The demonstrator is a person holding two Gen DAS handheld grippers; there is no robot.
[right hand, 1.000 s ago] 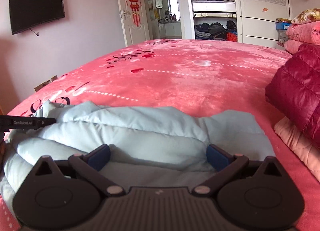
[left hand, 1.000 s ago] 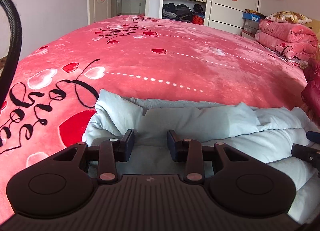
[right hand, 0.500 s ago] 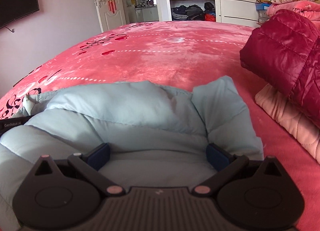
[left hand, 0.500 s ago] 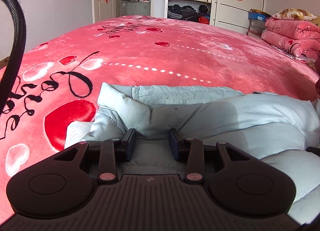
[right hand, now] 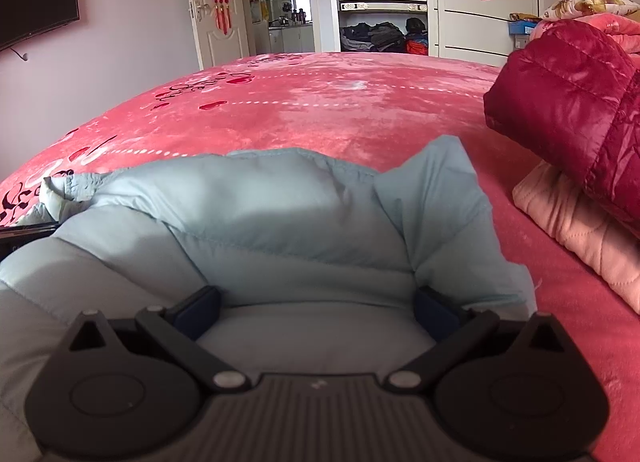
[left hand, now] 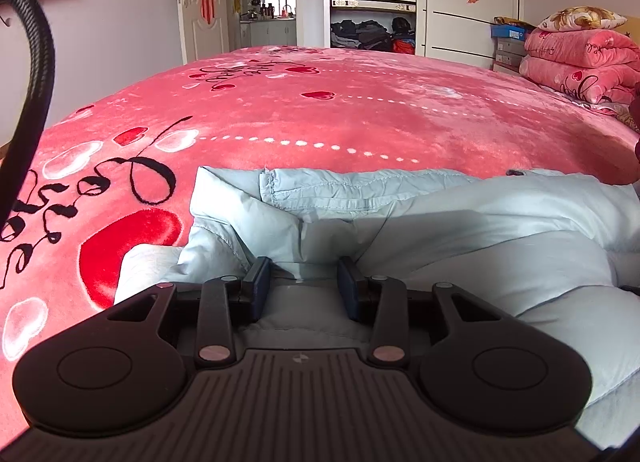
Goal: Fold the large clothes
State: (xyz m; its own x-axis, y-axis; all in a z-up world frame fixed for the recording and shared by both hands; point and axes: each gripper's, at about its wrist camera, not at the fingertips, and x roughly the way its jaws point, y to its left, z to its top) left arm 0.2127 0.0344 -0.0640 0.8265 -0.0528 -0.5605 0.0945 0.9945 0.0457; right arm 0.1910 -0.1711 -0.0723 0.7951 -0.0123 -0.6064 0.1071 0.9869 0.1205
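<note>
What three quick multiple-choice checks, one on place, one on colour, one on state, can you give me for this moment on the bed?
1. Where does the dark red jacket lie, seen from the right wrist view?
A. Left of the pale blue jacket
B. Right of the pale blue jacket, on a pink quilted piece
C. Inside the wardrobe

2. What colour is the blanket that covers the bed?
A. Green
B. White
C. Pink-red with hearts

3. How does the right gripper stand?
A. Jaws wide, jacket padding between them
B. Shut tight on nothing
C. Out of view

Key: 1 B, the dark red jacket rests on the pink quilted piece, right of the pale blue jacket. 2 C, the blanket shows it. 3 A, the right gripper straddles the padding.
</note>
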